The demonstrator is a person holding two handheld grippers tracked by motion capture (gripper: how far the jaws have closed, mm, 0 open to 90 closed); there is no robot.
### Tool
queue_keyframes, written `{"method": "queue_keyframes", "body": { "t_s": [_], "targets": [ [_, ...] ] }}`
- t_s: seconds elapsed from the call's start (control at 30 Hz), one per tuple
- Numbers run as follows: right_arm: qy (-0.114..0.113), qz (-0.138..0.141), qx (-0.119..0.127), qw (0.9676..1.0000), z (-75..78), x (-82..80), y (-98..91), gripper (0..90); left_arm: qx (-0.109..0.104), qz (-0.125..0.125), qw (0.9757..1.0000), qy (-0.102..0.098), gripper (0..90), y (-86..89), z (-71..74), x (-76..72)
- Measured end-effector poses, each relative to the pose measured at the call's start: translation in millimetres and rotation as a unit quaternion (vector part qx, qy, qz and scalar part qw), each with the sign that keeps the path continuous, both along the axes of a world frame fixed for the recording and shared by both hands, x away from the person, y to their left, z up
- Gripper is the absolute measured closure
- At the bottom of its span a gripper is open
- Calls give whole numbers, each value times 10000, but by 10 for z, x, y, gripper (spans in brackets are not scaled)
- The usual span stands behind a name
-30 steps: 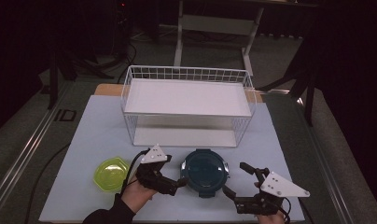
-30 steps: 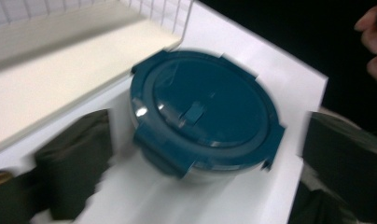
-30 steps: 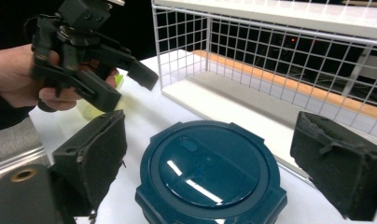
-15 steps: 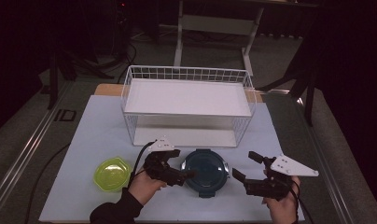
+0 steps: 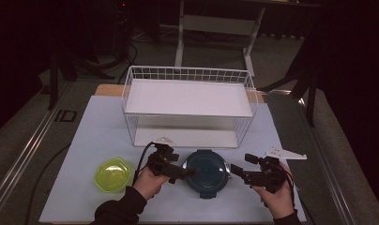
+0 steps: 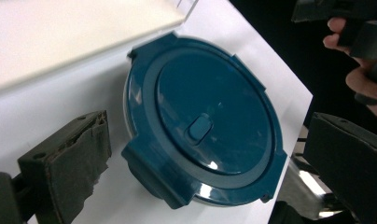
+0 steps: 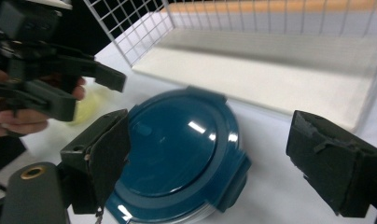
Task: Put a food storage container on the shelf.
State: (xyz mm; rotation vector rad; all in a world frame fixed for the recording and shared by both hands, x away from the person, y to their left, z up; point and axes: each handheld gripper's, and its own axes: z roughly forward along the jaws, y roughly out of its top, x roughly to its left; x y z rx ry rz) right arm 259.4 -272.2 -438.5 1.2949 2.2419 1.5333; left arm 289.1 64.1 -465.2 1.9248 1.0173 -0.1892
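We note a pale white rectangular table mat (image 5: 98,136) under everything. At its far half stands a white wire two-tier rack (image 5: 187,105) with flat white shelves. In front of the rack, near the mat's front edge, sits a round dark-teal plastic container with a clip-on lid (image 5: 207,172); the lid is on, a small oval tab at its centre in the left gripper view (image 6: 199,128). To its left, apart from it, lies a small yellow-green translucent bowl (image 5: 113,174).

We record the left gripper (image 5: 182,171) just left of the teal container, held in the person's left hand (image 5: 148,180); its jaws stand wide apart with the container's near edge between them, nothing gripped. The right gripper (image 5: 238,172) sits just right of the container in the right hand (image 5: 276,194); its jaws are likewise spread, framing the container in its own view (image 7: 177,154) without clamping it.
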Motion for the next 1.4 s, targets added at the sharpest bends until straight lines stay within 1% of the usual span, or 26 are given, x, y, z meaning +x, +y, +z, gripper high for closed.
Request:
{"method": "queue_keyframes", "body": {
  "t_s": [0.1,0.13,0.17,0.2,0.3,0.37,0.4,0.47,0.5,0.57,0.6,0.63,0.67,0.7,0.73,0.83,0.93,1.03,1.07,1.13,1.17,1.2,1.27,1.3,1.37,1.4],
  "targets": [
    [176,37,7,9998,-52,8,8,136,19,51,9998,180,9,4,-75,17],
    [227,47,19,9997,-63,8,12,138,-50,114,9994,330,21,18,-107,24],
    [327,99,41,9994,-79,14,12,134,-90,130,9990,413,38,31,-127,30],
    [384,155,78,9991,-89,18,8,131,-104,143,9985,523,38,47,-151,37],
    [614,141,58,9980,-134,51,-4,140,-110,236,9968,756,69,87,-209,48],
    [757,100,-2,9971,-170,79,-13,144,-138,353,9946,971,110,113,-242,55],
    [864,115,13,9962,-197,99,-20,156,-151,379,9937,1044,146,118,-253,59],
    [996,113,49,9949,-237,122,-31,175,-158,421,9917,1208,154,125,-277,67],
    [1057,121,62,9943,-251,130,-33,185,-176,457,9903,1299,180,131,-287,75],
    [1151,116,85,9933,-281,145,-33,202,-192,490,9890,1381,219,135,-312,88],
    [1183,147,82,9928,-293,153,-33,211,-232,536,9873,1478,243,137,-323,93],
    [1183,147,82,9928,-293,153,-33,211,-232,536,9873,1478,279,137,-323,93],
    [1210,143,86,9925,-301,158,-31,220,-265,548,9849,1618,279,148,-355,110],
    [1275,158,107,9916,-308,166,-31,235,-270,564,9834,1701,328,151,-370,117],
    [1279,148,101,9916,-308,168,-32,242,-300,584,9821,1766,349,153,-388,123],
    [1285,119,93,9916,-304,176,-40,264,-329,568,9793,1917,409,155,-434,137],
    [1332,87,80,9910,-303,178,-53,291,-553,522,9746,2108,439,165,-477,151],
    [1451,63,86,9894,-327,189,-62,322,-585,492,9738,2143,473,168,-479,155],
    [1501,64,101,9886,-341,196,-65,337,-613,470,9728,2184,475,173,-486,161],
    [1578,20,137,9874,-373,211,-71,360,-735,451,9685,2336,487,189,-517,174],
    [1654,16,189,9861,-391,219,-74,378,-773,438,9672,2379,495,200,-531,179],
    [1742,24,240,9844,-409,229,-77,383,-808,442,9666,2391,499,202,-537,177],
    [1777,-6,274,9837,-433,239,-81,391,-821,455,9663,2395,500,202,-539,174],
    [1912,2,326,9810,-468,255,-85,402,-833,458,9661,2399,502,203,-541,174],
    [2026,-39,365,9786,-508,273,-87,414,-833,458,9661,2401,503,203,-541,173],
    [2116,-26,399,9765,-527,284,-85,417,-830,453,9661,2404,503,203,-541,174]
  ]
}}
